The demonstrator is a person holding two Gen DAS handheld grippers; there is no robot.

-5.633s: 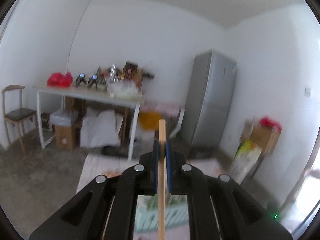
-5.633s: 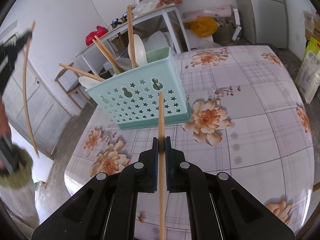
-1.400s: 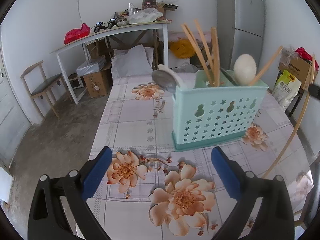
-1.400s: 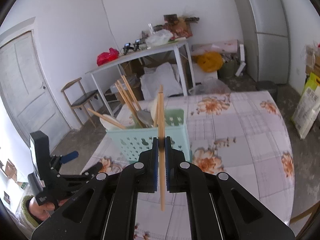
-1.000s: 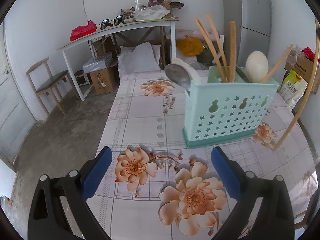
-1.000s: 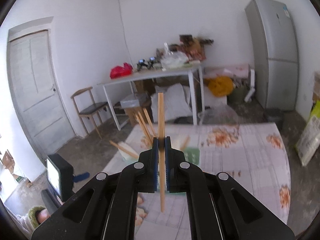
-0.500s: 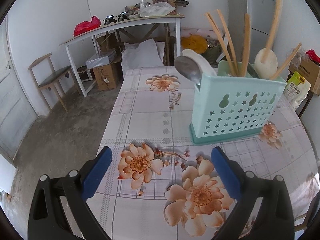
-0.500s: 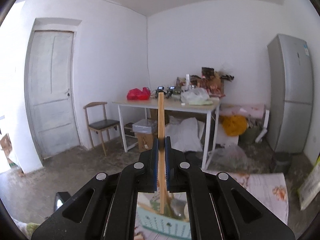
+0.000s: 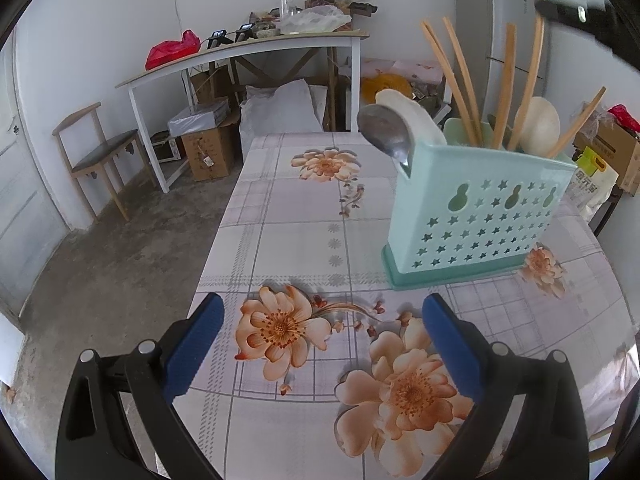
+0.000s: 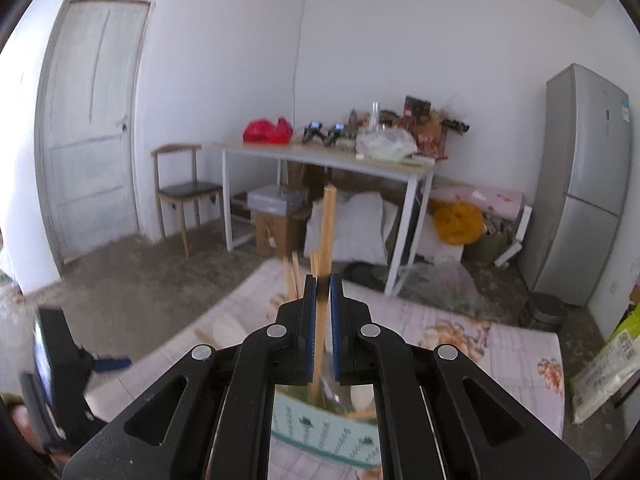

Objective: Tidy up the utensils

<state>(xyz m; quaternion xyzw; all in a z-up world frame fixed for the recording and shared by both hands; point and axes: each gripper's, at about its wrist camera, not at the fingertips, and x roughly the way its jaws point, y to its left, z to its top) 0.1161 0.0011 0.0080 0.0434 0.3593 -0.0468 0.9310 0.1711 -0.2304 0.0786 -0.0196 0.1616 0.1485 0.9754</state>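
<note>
My right gripper (image 10: 322, 280) is clamped on a thin, light wooden chopstick (image 10: 326, 232), the blue pads pressed against its sides; the stick runs up past the fingertips, leaning slightly to the right, and down between the black arms toward the pale mint-green plastic utensil caddy with star-shaped cut-outs (image 10: 320, 428) right beneath me. From the left wrist view that same chopstick (image 9: 534, 40) comes down from the right gripper (image 9: 560, 8) at the top right edge, its lower end among the utensils already in the caddy (image 9: 476, 216). My left gripper (image 9: 322, 340) hangs with its jaws spread wide and nothing between them, above the floral-patterned tablecloth (image 9: 296, 220), well short of the caddy. In the caddy I count four other wooden chopsticks: two leaning left (image 9: 452, 72), one near upright (image 9: 505, 80), one tilted out to the right (image 9: 580, 120). There is also one shiny metal spoon (image 9: 384, 136) and two cream-white spoons, one just behind the metal one (image 9: 416, 116) and one farther right (image 9: 540, 120). Around the caddy the cloth lies bare. Behind stand a white cluttered side table (image 9: 248, 52), one wooden chair (image 9: 96, 156) and one grey refrigerator (image 10: 584, 184).
</note>
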